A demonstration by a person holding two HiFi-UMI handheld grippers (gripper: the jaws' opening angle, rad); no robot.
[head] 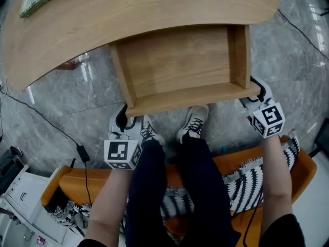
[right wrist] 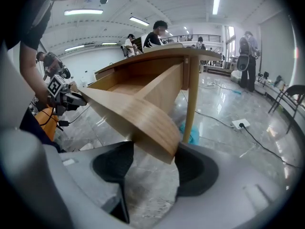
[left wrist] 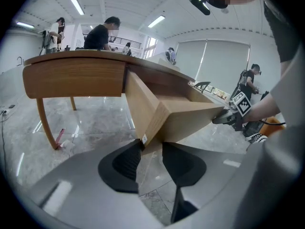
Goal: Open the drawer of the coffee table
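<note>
The drawer (head: 180, 68) sticks far out of the coffee table (head: 103, 19), so it looks nearly done. The left gripper (left wrist: 151, 146) and right gripper (right wrist: 153, 152) each pinch a front corner.

Finishes: coffee table (head: 103, 19), pale wood, fine grain, smooth satin; drawer (head: 180, 60) under its top, same wood, matt; floor (head: 67, 102) beneath the table, grey veined stone, polished, glossy; left gripper (left wrist: 151, 149) and right gripper (right wrist: 153, 154) at the table's drawer, grey matt plastic, pads (left wrist: 126, 163) black, ribbed; throw (head: 247, 181) before the table, black-and-white woven cloth
</note>
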